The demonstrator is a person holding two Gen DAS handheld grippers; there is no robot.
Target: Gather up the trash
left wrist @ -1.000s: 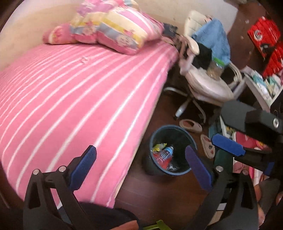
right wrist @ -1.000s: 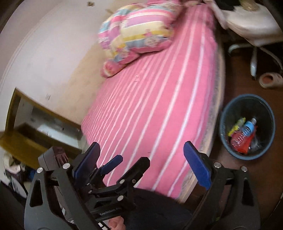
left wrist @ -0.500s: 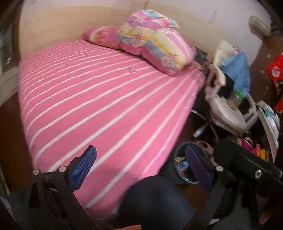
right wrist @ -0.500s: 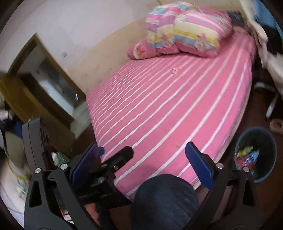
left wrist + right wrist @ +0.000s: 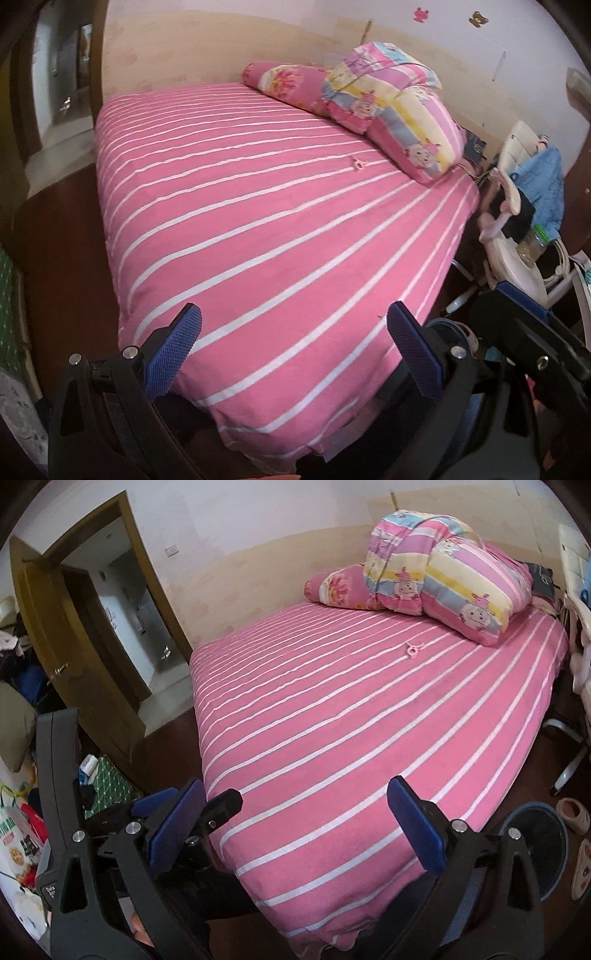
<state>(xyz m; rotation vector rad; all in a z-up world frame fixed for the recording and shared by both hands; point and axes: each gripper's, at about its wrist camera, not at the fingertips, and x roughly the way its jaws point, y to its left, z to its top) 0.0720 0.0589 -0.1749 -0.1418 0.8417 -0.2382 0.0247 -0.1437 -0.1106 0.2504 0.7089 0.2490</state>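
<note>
A dark blue trash bin (image 5: pixel 537 843) stands on the floor at the right side of the bed, mostly hidden behind my right finger; only its rim (image 5: pixel 447 326) shows in the left wrist view. My left gripper (image 5: pixel 293 352) is open above the bed's foot corner, holding nothing. My right gripper (image 5: pixel 295 829) is open too, empty, over the same end of the bed. A small pink clip (image 5: pixel 412 650) lies on the pink striped bed (image 5: pixel 369 720) near the pillows; the same clip (image 5: pixel 357 163) shows in the left wrist view. The other gripper (image 5: pixel 147 819) appears at the lower left.
A folded quilt and pillow (image 5: pixel 388 107) sit at the head of the bed. A white chair (image 5: pixel 517 236) piled with clothes and a jar stands at the right. Slippers (image 5: pixel 574 814) lie by the bin. An open wooden door (image 5: pixel 74 635) and bags (image 5: pixel 18 830) are at the left.
Both grippers have tilted up and pulled back from the bin toward the foot of the bed. The bin has slid to the lower right edge; its contents are out of sight now.
</note>
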